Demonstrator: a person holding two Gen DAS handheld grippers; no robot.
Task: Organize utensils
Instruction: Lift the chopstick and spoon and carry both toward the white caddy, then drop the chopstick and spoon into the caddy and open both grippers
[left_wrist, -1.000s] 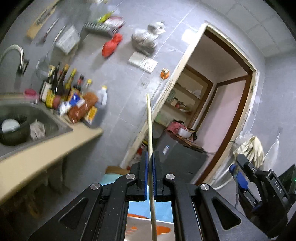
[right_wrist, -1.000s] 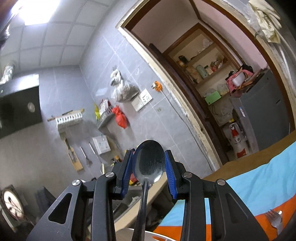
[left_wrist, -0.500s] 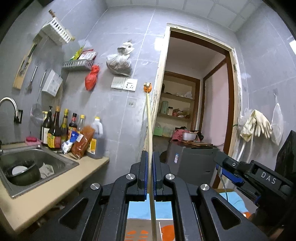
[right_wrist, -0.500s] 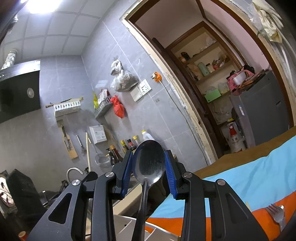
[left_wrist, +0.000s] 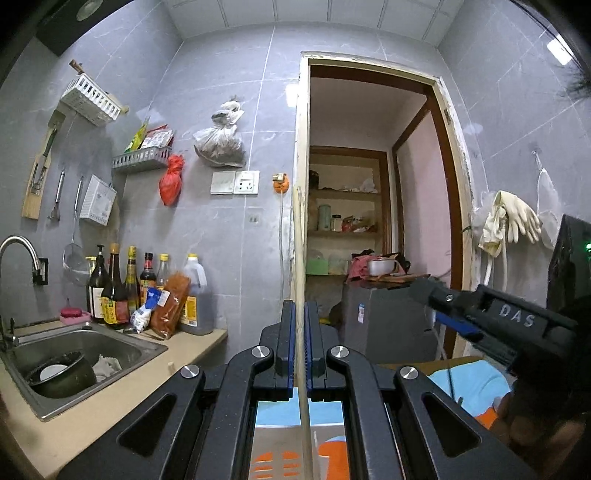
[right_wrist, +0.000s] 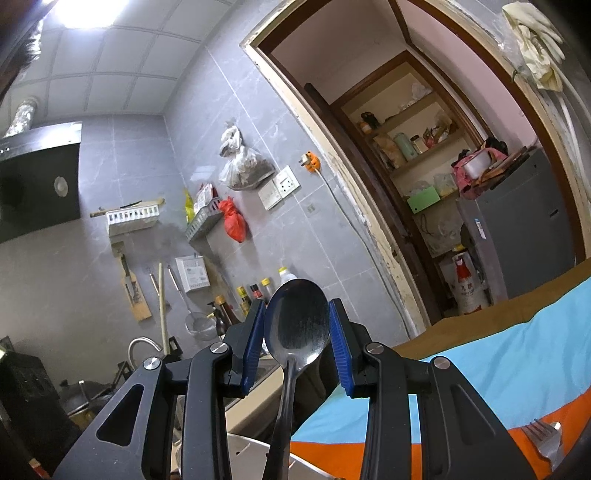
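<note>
My left gripper (left_wrist: 300, 332) is shut on a pale wooden chopstick (left_wrist: 298, 251) that stands upright between the pads, its tip up against the door frame background. My right gripper (right_wrist: 295, 332) is shut on a dark metal spoon (right_wrist: 296, 325), bowl upward between the blue pads, handle running down. The right gripper also shows in the left wrist view (left_wrist: 491, 325) at the right. The chopstick shows in the right wrist view (right_wrist: 161, 306) at the left. A fork (right_wrist: 546, 439) lies on the blue and orange cloth (right_wrist: 517, 362) at the bottom right.
A white tray (left_wrist: 280, 443) sits below the left gripper on the cloth. A steel sink (left_wrist: 122, 354) with a dark pot (left_wrist: 59, 376) is at the left, bottles (left_wrist: 118, 291) behind it. A grey fridge (left_wrist: 384, 317) stands in the doorway.
The left gripper has tilted upright and levelled out with the chopstick. The right gripper with the spoon has shifted slightly, and the chopstick has come into its view at the left.
</note>
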